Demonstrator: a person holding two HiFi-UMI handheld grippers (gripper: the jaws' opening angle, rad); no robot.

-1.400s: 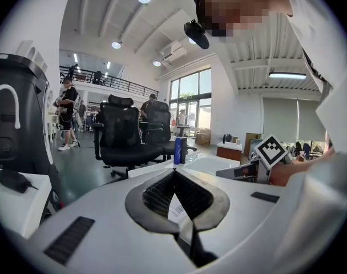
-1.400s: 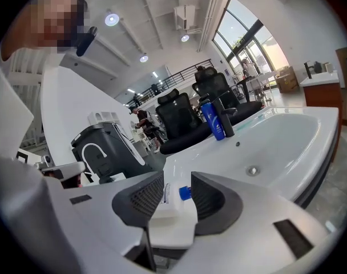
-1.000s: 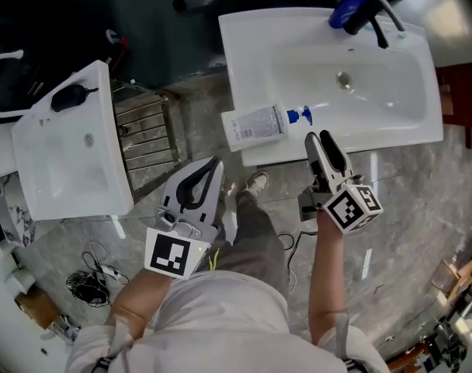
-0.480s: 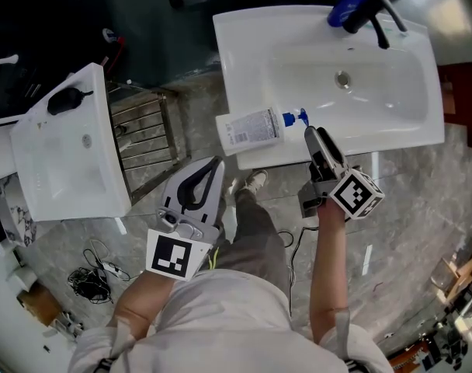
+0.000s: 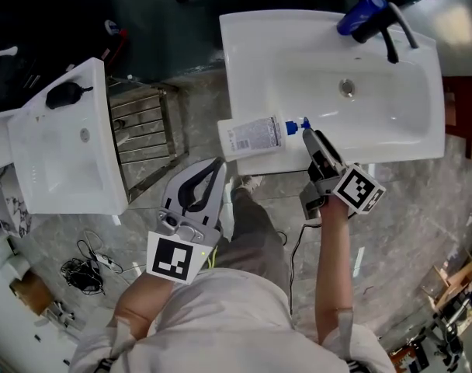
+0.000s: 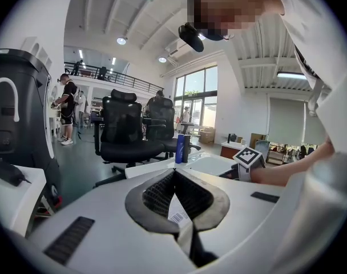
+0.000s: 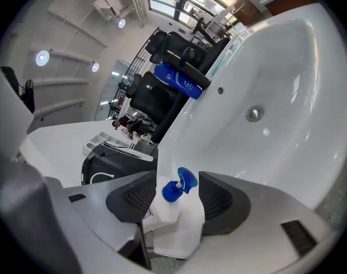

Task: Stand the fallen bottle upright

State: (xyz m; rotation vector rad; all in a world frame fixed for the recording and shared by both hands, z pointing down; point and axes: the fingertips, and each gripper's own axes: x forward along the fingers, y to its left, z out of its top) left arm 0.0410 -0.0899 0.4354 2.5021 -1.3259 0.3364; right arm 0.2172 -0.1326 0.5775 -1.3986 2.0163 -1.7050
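Observation:
A white bottle (image 5: 254, 136) with a blue pump (image 5: 297, 124) lies on its side on the front left rim of the white sink (image 5: 244, 61). My right gripper (image 5: 307, 136) reaches to the pump end from the front. In the right gripper view the bottle (image 7: 176, 224) and its pump (image 7: 176, 185) lie between the jaws of the right gripper (image 7: 176, 200), which are opening, with a gap on each side. My left gripper (image 5: 214, 165) hangs in front of the sink, below the bottle, its fingertips together with nothing between them.
A blue bottle (image 5: 362, 14) lies across a black tap (image 5: 391, 33) at the sink's back. A second white basin (image 5: 57, 142) sits at the left, with a metal rack (image 5: 147, 134) between the two. Cables (image 5: 81, 270) lie on the floor. Office chairs (image 6: 125, 130) stand beyond.
My right gripper has rolled and moved forward, so its jaws now reach the bottle's pump, and they have spread wider. The left gripper has barely shifted.

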